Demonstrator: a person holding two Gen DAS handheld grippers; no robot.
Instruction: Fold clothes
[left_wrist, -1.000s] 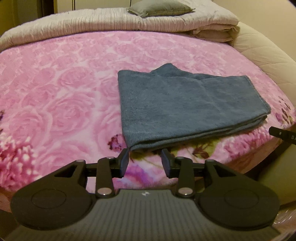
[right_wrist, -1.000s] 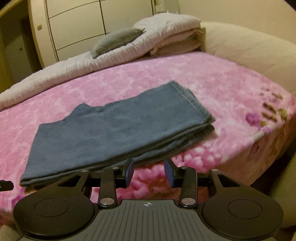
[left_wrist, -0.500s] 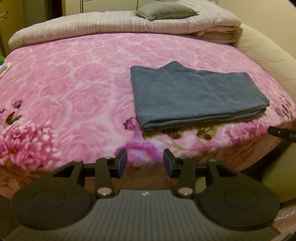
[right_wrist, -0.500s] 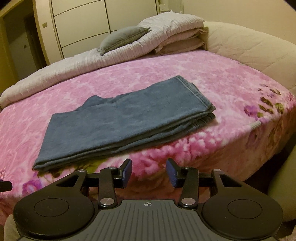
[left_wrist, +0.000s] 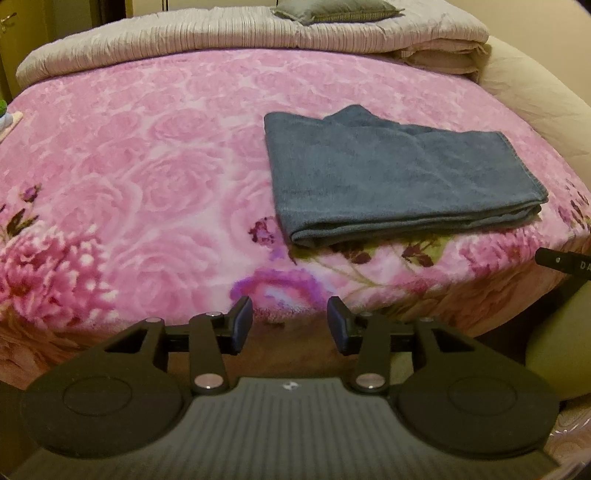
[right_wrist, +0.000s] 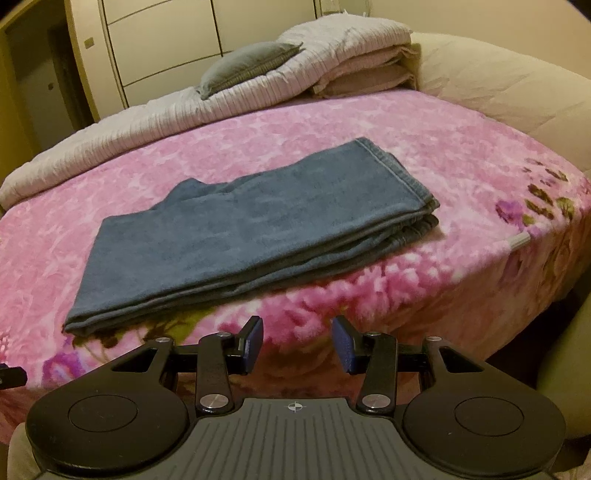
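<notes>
**Folded towel lies ahead of both empty grippers**

The left gripper (left_wrist: 290, 325) hangs off the bed's near edge, its jaws spread with nothing between them. Ahead of it and to its right the towel (left_wrist: 399, 173) lies on the pink blanket (left_wrist: 147, 177), folded into a long flat rectangle, its thick fold facing the tool. Far beyond, a grey pillow (left_wrist: 332, 9) sits on a rolled quilt (left_wrist: 221, 40).

The right gripper (right_wrist: 297, 345) is likewise spread and empty, just short of the blanket's edge. From it the towel (right_wrist: 251, 232) stretches ahead and to the left, layered edges toward the tool, hemmed short end at the far right.

The towel looks soft, limp and fairly light, with a plush nap that should grip the pads well; it will sag and its layers may slide apart if lifted by one layer. For another fold, I would pinch all layers at the two corners of one short end, one gripper on each, and carry them across together.
</notes>
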